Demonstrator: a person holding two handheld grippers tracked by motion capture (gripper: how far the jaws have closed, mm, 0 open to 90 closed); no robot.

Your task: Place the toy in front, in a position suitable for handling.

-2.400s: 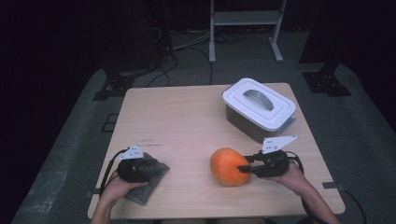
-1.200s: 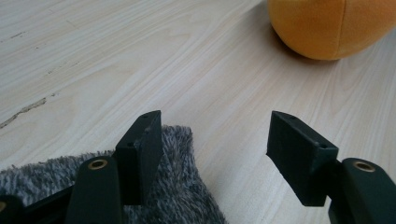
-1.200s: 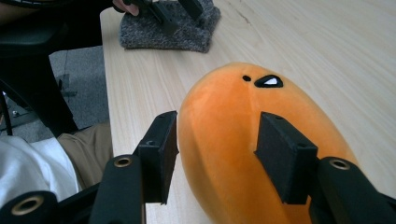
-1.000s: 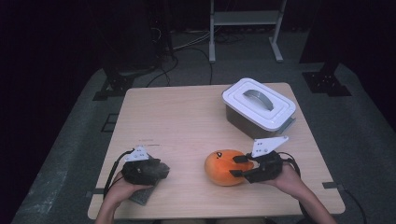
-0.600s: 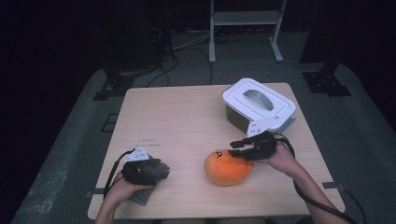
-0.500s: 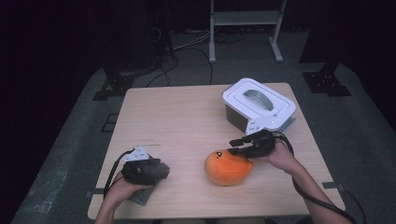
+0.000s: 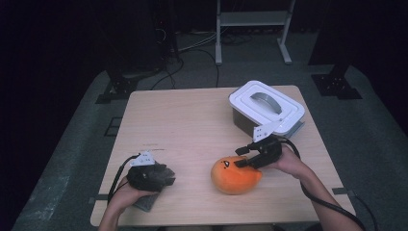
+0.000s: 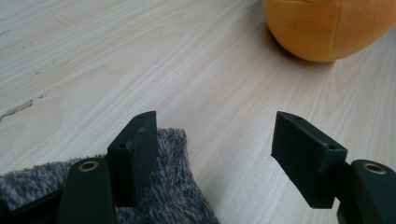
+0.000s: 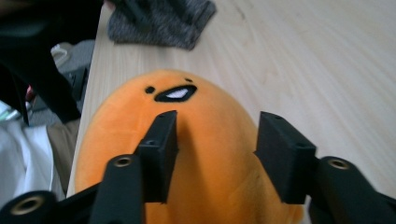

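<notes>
The orange soft toy (image 7: 235, 174) lies on the near part of the wooden table (image 7: 192, 125), a bit right of the middle. The right gripper (image 7: 244, 157) hangs just over the toy's top, coming in from the right. Its jaws stand apart and have just been opening. In the right gripper view the toy (image 9: 187, 154) sits under and between the two black jaws, but the pads do not squeeze it. That view also shows the toy's little face, with dot eyes and an open mouth, which looks tiny from the high view.

To the left, at the near edge, the left gripper (image 7: 166, 175) rests on a grey fuzzy cloth (image 7: 144, 202). In the high view the hand covers most of the cloth. The left gripper view shows the cloth (image 8: 163, 196) close up, soft and woolly, under one jaw. The jaws there are wide apart with bare table between them, and they have been opening a little. The toy (image 8: 327, 25) peeks in at the top of that view.

Farther back on the right stands a white box (image 7: 267, 108) with its lid on and a grey handle on top.
</notes>
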